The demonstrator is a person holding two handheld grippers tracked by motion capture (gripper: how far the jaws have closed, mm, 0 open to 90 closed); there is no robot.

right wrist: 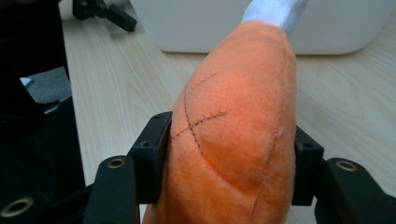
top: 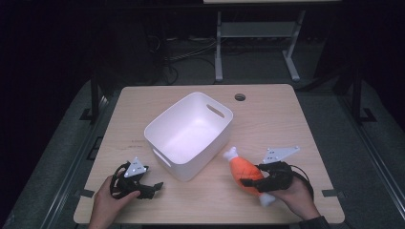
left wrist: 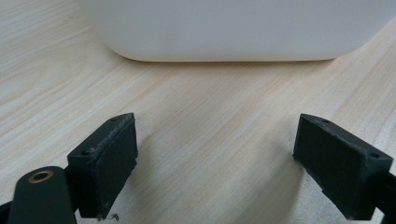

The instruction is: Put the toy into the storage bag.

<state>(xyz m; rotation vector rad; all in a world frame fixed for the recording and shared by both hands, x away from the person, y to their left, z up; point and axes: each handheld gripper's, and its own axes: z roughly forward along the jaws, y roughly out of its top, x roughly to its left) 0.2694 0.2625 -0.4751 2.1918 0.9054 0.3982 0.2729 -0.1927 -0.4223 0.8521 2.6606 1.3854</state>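
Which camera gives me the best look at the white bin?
The high view: the whole white bin shows there, open top, handle slots and inside. The left gripper view gives its lower wall beyond open jaws; the right gripper view gives a strip of wall behind the orange plush toy.

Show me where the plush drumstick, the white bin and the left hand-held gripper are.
plush drumstick (right wrist: 233, 121): right gripper view, on its orange middle.
white bin (top: 165, 125): high view, on its near-left rim.
left hand-held gripper (top: 154, 187): high view, midway between its fingertips.
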